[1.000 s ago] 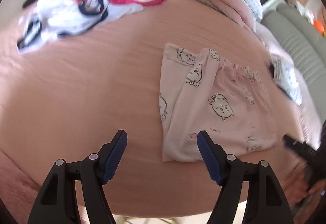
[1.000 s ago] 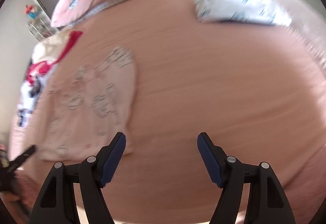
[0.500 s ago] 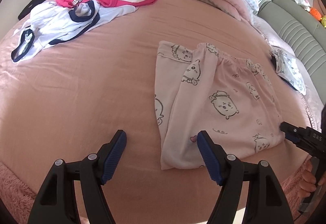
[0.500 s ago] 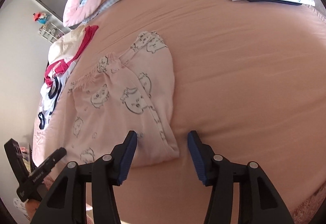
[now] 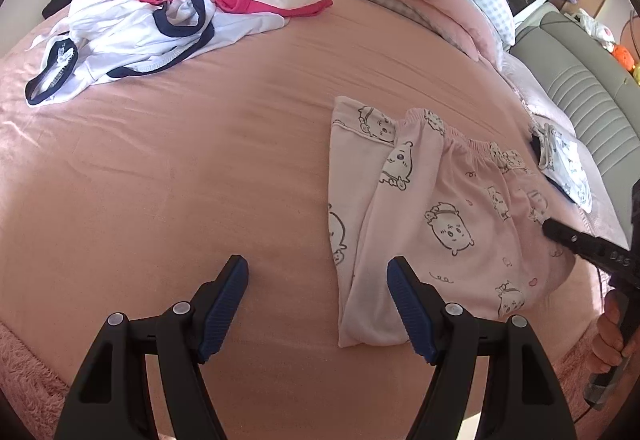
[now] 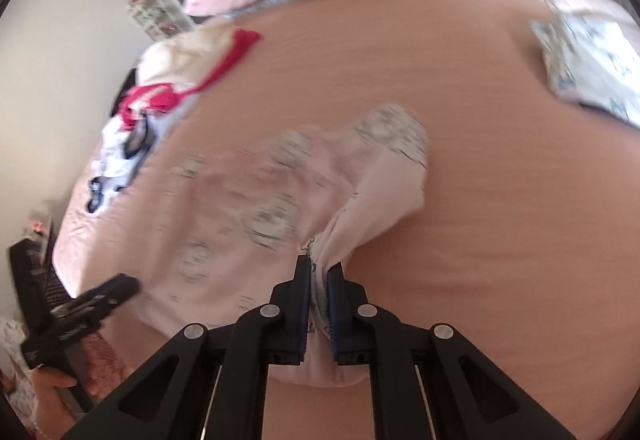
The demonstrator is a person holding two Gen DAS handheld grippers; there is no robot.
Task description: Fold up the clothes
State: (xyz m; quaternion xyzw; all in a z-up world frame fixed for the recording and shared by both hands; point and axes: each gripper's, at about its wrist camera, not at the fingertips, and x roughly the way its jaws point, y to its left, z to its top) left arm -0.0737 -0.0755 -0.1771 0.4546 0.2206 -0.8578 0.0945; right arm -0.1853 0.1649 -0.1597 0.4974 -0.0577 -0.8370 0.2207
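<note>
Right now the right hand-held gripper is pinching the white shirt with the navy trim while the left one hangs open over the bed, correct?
Not quite. The right wrist view shows the right hand-held gripper pinching the pink pajama pants, not that shirt.

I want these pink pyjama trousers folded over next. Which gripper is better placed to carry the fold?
Probably the right gripper: it is already shut on the pink pyjama trousers' edge, lifting it. The left gripper hangs open above their other end, holding nothing.

Pale pink pants with cartoon animal prints lie on a salmon-pink sheet; the gripper pads are blue.
</note>
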